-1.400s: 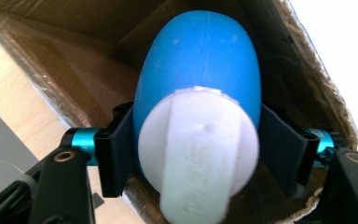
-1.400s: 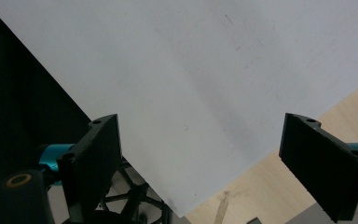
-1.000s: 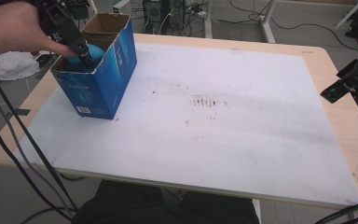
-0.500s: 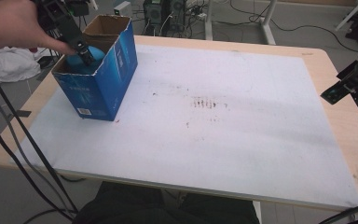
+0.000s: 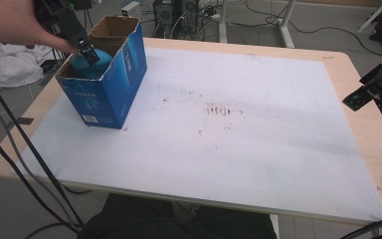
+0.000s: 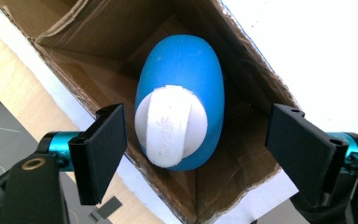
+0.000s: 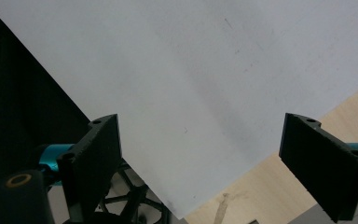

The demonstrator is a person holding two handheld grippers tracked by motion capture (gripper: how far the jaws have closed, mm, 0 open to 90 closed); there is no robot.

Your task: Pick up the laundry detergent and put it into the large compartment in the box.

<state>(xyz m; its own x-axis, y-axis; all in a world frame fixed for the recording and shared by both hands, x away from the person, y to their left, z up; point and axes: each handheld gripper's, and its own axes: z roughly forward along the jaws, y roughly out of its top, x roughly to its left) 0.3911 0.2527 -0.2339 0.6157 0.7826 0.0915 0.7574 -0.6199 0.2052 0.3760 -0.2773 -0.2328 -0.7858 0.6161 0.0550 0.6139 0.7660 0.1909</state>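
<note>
A blue cardboard box (image 5: 104, 82) stands upright with its top flaps open near the far left corner of the tabletop (image 5: 368, 134), on the white sheet (image 5: 219, 129) that covers most of the surface. The box serves as landmark for what follows.

Inside the box lies a blue egg-shaped object (image 6: 182, 98) bearing a white round cap (image 6: 170, 126) with a raised bar across it. It rests in a lower corner of the brown interior, cap end toward the camera in the left gripper view.

The left tongs (image 6: 196, 149) hang above the box opening, jaws spread wide on either side of the egg-shaped object, touching neither it nor the cardboard. In the high view the left tongs (image 5: 87, 50) point down into the box mouth, with the person's hand (image 5: 15, 22) above them.

The right tongs (image 7: 219, 163) are well apart from the box, at the opposite side of the tabletop. Their jaws stand wide with nothing between them, over the edge of the white sheet where bare wood begins. In the high view the right tongs (image 5: 365, 94) hover at the right edge.

Dark smudges (image 5: 221, 109) mark the sheet to the right of the box.
</note>
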